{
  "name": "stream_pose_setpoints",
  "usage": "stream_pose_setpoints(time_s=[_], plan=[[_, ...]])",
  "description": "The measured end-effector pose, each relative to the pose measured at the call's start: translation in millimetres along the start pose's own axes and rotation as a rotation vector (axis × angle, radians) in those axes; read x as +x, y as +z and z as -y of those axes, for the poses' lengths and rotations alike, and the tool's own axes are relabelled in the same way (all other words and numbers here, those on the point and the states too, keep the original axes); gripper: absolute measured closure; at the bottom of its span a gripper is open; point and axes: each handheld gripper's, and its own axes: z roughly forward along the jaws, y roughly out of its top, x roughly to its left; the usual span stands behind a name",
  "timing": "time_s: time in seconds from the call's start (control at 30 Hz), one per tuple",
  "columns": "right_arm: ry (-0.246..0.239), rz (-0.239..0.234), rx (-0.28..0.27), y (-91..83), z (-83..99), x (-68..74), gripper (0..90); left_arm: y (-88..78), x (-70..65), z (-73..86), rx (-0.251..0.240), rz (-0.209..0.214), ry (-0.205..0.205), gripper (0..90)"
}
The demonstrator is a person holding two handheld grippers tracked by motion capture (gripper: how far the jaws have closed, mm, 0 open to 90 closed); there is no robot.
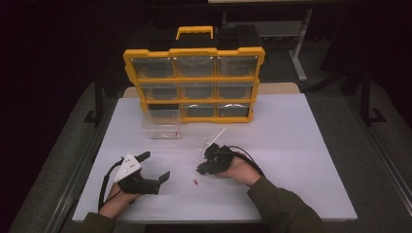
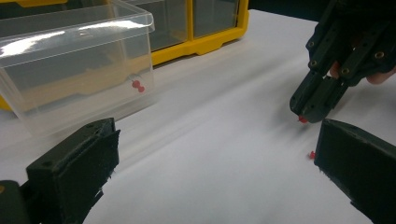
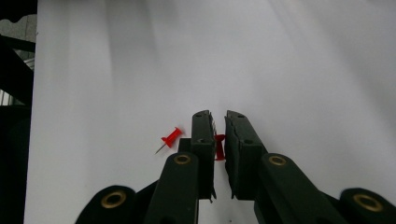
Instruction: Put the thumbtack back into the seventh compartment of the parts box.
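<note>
The right gripper has its jaws nearly closed on a red pin, just above the counter; a second pin lies just beside these jaws; the left gripper rests near them, jaws wide open and holding nothing; the clear box, farther from the pins, seems to hold another pin.

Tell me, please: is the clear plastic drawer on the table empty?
No. The clear drawer holds one red pushpin, visible through its front wall; the rest of its inside looks bare.
</note>
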Motion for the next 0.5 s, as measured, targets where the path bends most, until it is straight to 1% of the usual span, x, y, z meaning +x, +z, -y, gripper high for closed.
stream_pose_setpoints(time_s=[0.07,0.17,0.4,0.5], plan=[[0.004,0.003,-0.006,-1.5,-1.2,-1.3,81.6,-0.2,0.6,-0.1,0.003,-0.002,0.003,0.0],[0.006,0.009,-0.01,-2.8,-2.5,-3.2,81.6,-0.2,0.1,0.1,0.002,-0.002,-0.004,0.0],[0.018,0.017,-0.027,-6.0,-6.3,-6.0,81.6,0.4,-0.2,0.1,-0.001,-0.002,-0.006,0.0],[0.022,0.023,-0.031,-6.8,-7.6,-7.9,81.6,-0.1,0.7,-0.1,0.002,-0.003,0.003,0.0]])
